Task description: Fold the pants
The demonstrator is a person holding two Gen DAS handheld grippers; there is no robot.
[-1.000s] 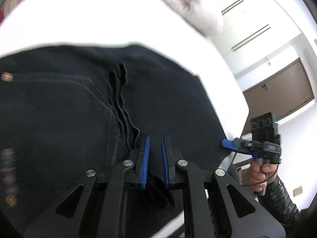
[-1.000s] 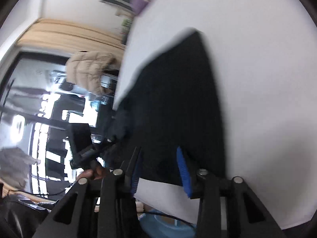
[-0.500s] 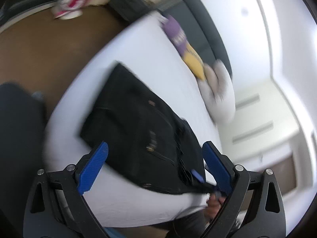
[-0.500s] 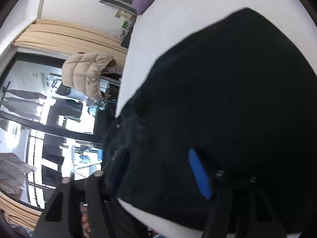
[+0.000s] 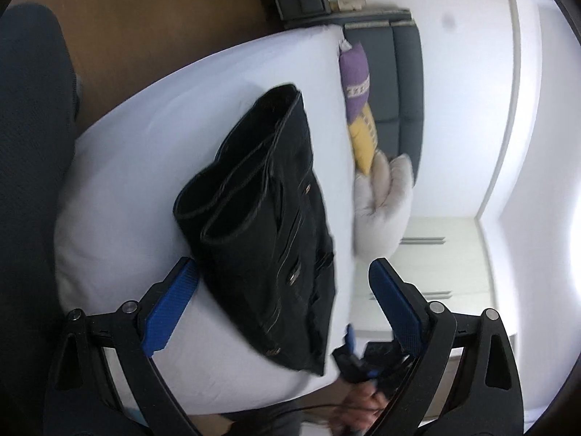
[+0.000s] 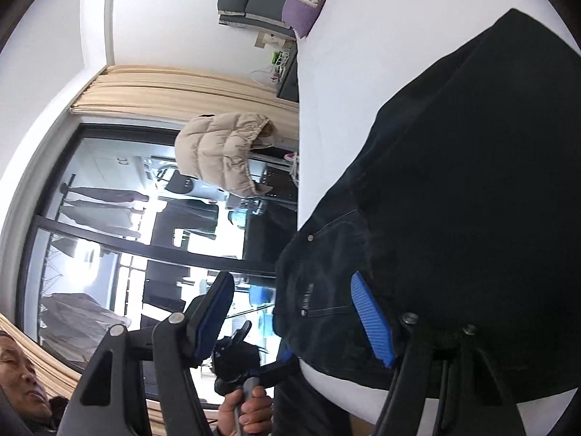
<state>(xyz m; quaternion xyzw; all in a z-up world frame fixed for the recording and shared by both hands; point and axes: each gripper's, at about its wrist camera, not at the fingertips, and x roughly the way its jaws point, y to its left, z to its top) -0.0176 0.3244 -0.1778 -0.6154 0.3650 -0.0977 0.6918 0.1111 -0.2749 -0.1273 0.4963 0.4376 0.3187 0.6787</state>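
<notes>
Folded black pants (image 5: 276, 218) lie mid-frame on the white bed (image 5: 138, 181). I hold my left claw (image 5: 283, 305) with its fingers wide apart above them, gripping nothing. My right claw (image 6: 297, 319) is also spread, at the pants' lower edge.

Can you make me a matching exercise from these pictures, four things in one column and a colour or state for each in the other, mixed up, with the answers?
Things:
1. pants
2. left claw
3. cushion nearest the headboard
4. puffer jacket

Colour or state:
A. beige, hanging by the window
B. black, folded on the white bed
C. purple
D. open, holding nothing

Pairs: 1-B, 2-D, 3-C, 4-A
</notes>
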